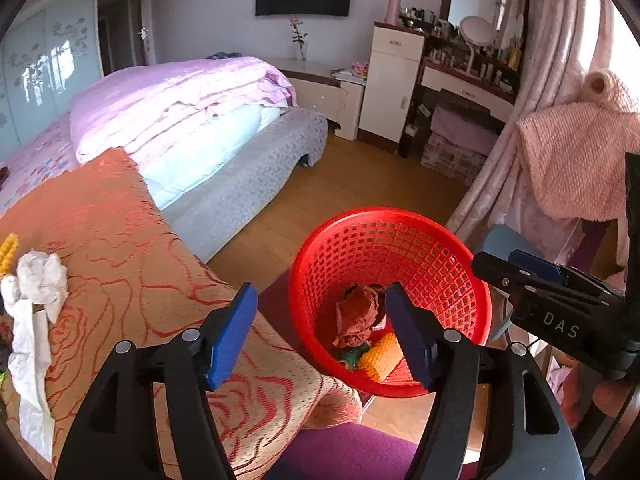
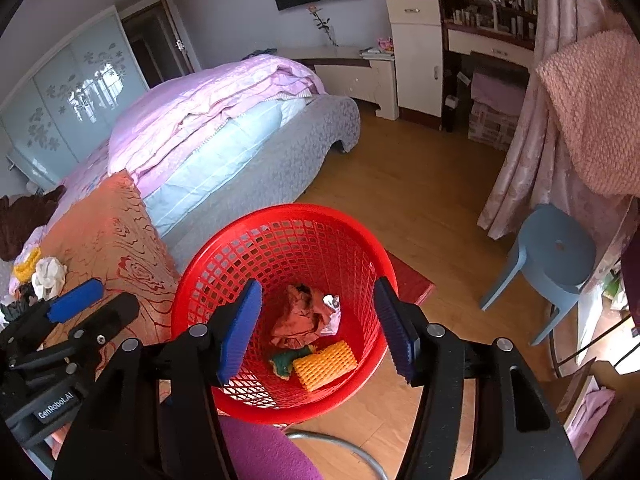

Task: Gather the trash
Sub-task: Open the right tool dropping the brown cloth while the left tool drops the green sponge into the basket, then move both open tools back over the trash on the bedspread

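A red mesh basket (image 2: 288,212) stands on the floor beside the bed. In it lie a crumpled orange-brown paper (image 2: 300,316), a yellow foam net (image 2: 325,364) and a green scrap (image 2: 286,362). My right gripper (image 2: 316,328) hangs open above the basket, nothing between its blue pads. My left gripper (image 1: 320,336) is open too, empty, over the basket's (image 1: 384,214) left rim. A crumpled white tissue (image 1: 40,280) and a yellow piece (image 1: 10,252) lie on the orange rose-patterned cover (image 1: 132,264) to the left. The right gripper (image 1: 504,268) shows at the right of the left wrist view.
A bed with pink bedding (image 2: 208,108) fills the left. A blue stool (image 2: 556,252) stands right of the basket, near a pink curtain (image 2: 532,152). A purple cushion (image 2: 260,452) lies just below the grippers. Wooden floor (image 2: 420,184) runs to the dresser (image 2: 416,52).
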Motion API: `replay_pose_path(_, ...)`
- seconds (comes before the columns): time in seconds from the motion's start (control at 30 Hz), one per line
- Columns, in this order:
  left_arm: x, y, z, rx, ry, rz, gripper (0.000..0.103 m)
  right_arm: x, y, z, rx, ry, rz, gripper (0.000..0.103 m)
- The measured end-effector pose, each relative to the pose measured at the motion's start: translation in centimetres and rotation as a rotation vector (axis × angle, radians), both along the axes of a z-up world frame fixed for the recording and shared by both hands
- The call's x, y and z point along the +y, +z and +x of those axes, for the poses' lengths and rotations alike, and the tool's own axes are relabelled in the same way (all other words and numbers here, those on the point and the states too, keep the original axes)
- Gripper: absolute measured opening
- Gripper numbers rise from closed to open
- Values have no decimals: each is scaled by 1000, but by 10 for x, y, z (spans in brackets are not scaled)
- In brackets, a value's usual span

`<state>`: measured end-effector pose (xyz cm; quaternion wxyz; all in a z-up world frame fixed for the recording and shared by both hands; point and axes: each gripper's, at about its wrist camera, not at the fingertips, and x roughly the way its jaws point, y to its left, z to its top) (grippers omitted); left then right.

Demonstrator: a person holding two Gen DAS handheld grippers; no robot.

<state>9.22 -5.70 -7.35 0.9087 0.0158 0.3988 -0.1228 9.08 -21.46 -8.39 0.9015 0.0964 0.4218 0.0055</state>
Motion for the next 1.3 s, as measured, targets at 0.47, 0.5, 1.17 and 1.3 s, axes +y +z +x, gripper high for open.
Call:
replay_pose_path(0.47, 36, 26, -23, -74, 121, 2, 77, 22, 15, -11, -82, 60, -25, 75)
replay_pose_path(0.5, 41, 28, -26, -75, 134, -2, 77, 23, 16, -11, -87, 64, -26, 76)
replay_pose_path(1.17, 192, 38, -87, -97, 506, 13, 77, 82, 23, -29, -126, 246, -52, 78)
replay_pose_path(1.3, 219, 36, -101, -92, 560, 12, 77, 91, 23, -31, -125, 274, -56, 78)
